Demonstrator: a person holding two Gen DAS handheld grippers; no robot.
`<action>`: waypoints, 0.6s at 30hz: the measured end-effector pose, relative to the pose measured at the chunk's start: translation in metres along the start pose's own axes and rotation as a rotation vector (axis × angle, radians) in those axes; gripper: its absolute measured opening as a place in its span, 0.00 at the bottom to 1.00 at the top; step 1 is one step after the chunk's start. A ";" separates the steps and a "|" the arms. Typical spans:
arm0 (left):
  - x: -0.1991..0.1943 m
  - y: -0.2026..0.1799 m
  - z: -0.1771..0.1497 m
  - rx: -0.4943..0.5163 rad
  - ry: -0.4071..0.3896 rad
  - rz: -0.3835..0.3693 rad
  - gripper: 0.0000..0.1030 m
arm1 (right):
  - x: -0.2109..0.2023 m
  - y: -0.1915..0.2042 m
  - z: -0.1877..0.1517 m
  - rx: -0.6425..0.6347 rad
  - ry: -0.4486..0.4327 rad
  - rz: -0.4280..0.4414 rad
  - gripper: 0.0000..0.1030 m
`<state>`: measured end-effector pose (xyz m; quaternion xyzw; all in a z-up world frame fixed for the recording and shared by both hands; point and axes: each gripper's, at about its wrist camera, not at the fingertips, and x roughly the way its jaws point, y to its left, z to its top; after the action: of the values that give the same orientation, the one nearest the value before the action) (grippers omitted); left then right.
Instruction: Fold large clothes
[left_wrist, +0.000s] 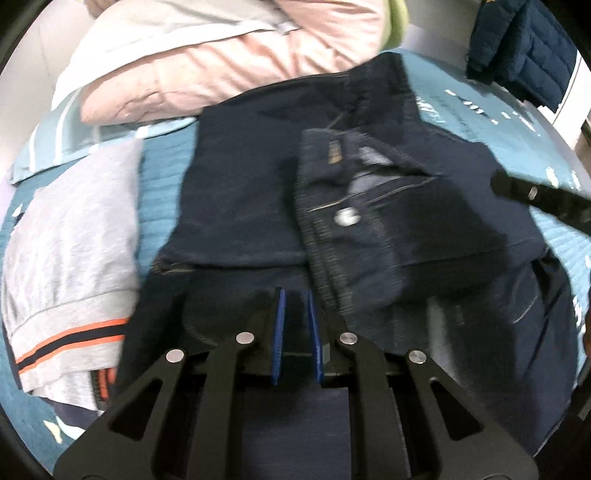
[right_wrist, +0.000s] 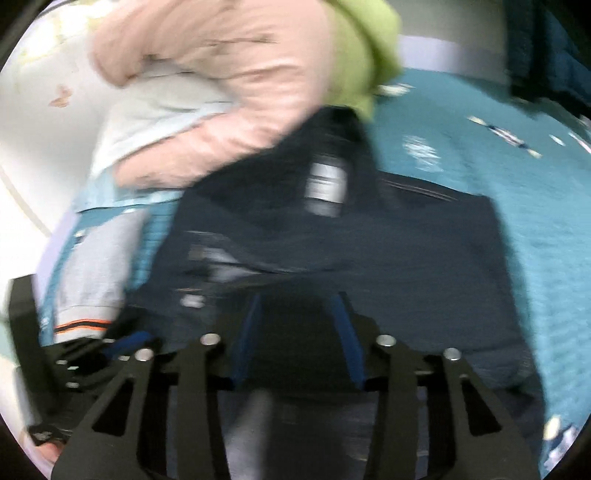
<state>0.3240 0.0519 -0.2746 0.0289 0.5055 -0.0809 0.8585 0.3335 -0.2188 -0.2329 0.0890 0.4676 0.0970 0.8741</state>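
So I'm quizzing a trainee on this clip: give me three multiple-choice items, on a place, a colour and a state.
1. Where is the grey garment in the left wrist view?
A left of the jeans
B on the jeans
C right of the jeans

2. What colour is the bedspread?
A red
B teal
C white

3. How do the jeans lie?
A hanging up
B rolled tight
C partly folded on the bed

Answers: 1 A, it lies beside their left edge; 2 B, teal shows all round the jeans; 3 C, the waistband with its button lies turned over the legs.
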 end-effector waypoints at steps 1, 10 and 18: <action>0.001 -0.007 0.003 -0.003 -0.002 -0.015 0.13 | 0.002 -0.010 -0.001 0.019 0.015 -0.021 0.23; 0.043 -0.030 0.020 -0.046 0.076 -0.030 0.12 | 0.043 -0.067 -0.034 0.091 0.155 -0.065 0.15; 0.032 -0.029 0.019 -0.001 0.073 -0.026 0.13 | 0.025 -0.078 -0.019 0.131 0.151 -0.037 0.17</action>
<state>0.3507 0.0176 -0.2918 0.0244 0.5367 -0.0908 0.8385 0.3375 -0.2862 -0.2822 0.1298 0.5392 0.0562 0.8302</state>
